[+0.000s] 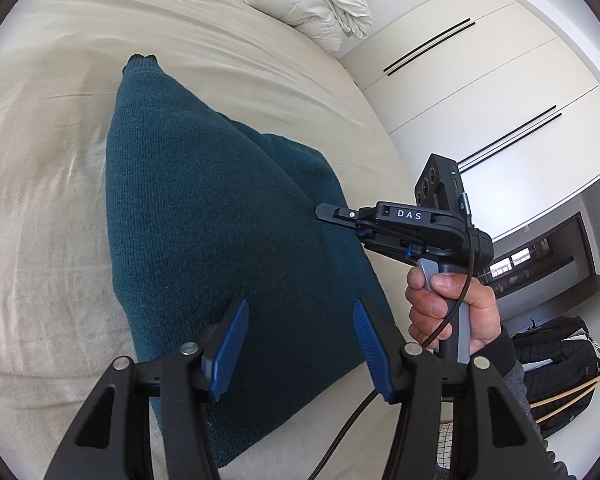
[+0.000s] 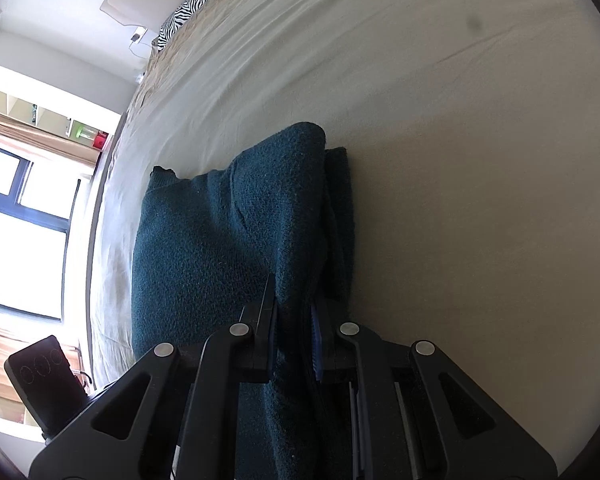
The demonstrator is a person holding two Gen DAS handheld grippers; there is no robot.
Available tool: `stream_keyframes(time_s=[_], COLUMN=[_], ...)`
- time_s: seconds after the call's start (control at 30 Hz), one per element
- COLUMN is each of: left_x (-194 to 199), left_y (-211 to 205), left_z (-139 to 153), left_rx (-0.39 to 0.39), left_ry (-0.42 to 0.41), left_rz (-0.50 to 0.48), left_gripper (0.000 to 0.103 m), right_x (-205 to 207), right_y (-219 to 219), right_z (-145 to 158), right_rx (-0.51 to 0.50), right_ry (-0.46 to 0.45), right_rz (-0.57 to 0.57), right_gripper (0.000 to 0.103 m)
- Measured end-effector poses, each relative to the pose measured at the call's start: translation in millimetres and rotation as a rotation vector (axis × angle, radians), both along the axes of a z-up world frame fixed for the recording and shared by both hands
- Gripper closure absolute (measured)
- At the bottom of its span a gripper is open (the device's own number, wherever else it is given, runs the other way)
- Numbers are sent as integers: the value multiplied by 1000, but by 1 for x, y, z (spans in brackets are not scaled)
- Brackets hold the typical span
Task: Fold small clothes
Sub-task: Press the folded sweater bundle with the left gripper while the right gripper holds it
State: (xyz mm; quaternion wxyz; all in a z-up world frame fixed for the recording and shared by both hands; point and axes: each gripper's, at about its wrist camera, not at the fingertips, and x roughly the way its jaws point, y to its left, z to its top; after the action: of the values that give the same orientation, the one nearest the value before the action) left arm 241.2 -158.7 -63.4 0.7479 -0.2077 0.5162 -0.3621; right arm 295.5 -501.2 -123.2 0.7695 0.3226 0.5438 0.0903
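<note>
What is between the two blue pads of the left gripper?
Nothing is gripped: in the left wrist view the left gripper stands open above the teal sweater, which shows through the gap.

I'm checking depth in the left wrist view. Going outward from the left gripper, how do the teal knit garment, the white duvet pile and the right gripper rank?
1. Teal knit garment: directly under and ahead of the left gripper, on the bed.
2. Right gripper: to the right, at the garment's raised edge.
3. White duvet pile: at the bed's far end, upper right.
</note>
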Motion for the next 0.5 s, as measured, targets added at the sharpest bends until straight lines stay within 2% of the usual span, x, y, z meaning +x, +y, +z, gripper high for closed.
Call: stream_keyframes(time_s=[0.13,0.27,0.33,0.4,0.5], left_x=[6,16,24,31,39], left_y=[-2,4,2,-3,-9], left_z=[-1,12,14,9,-5], left_rx=[20,18,42,66,98], left_ry=[-11,-72,-99,-101,-100], left_rz=[-1,36,46,33,10], left_gripper=[46,46,46,46,46], right_x=[0,-9,-13,-17,-27], right_y=[-1,-8,-14,-18,-20], right_z=[-10,-13,-14,-17,-8], right_rx=[48,69,88,120,92], right_ry=[-16,-36,-43,-40,-43], right_rz=[-24,-26,-26,-47,-79], right_gripper=[92,92,91,88,85])
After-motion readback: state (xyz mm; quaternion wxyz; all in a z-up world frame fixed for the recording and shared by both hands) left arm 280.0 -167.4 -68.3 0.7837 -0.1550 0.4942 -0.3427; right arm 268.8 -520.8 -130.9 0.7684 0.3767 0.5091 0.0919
